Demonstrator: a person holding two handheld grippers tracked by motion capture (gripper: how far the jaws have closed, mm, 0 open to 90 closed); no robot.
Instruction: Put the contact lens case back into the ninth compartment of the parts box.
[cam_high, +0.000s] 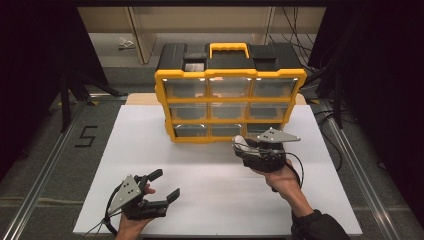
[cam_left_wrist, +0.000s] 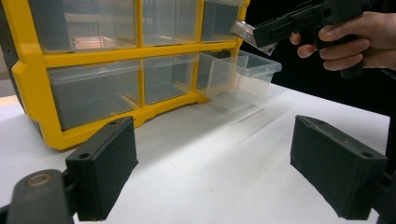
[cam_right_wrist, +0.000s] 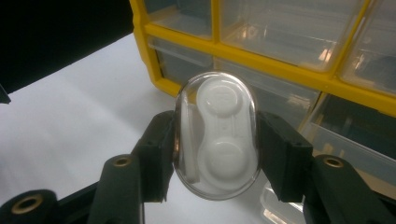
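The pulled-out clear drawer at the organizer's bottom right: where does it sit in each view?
High view: the clear drawer is at lower centre, partly behind the right gripper.
Left gripper view: upper right of centre.
Right gripper view: right edge.
Shared landmark: the yellow organizer.

Glossy clear plastic case (cam_right_wrist: 215, 135) — smooth white insert, matt black jaws, shiny yellow plastic organizer (cam_high: 229, 92), matt white table (cam_high: 210, 185).

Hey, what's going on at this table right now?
A person holds a tool in each hand. The right tool grips a clear oval case with a white insert, close to the yellow organizer, whose bottom right drawer is pulled out. The left tool is open over the white table, holding nothing.
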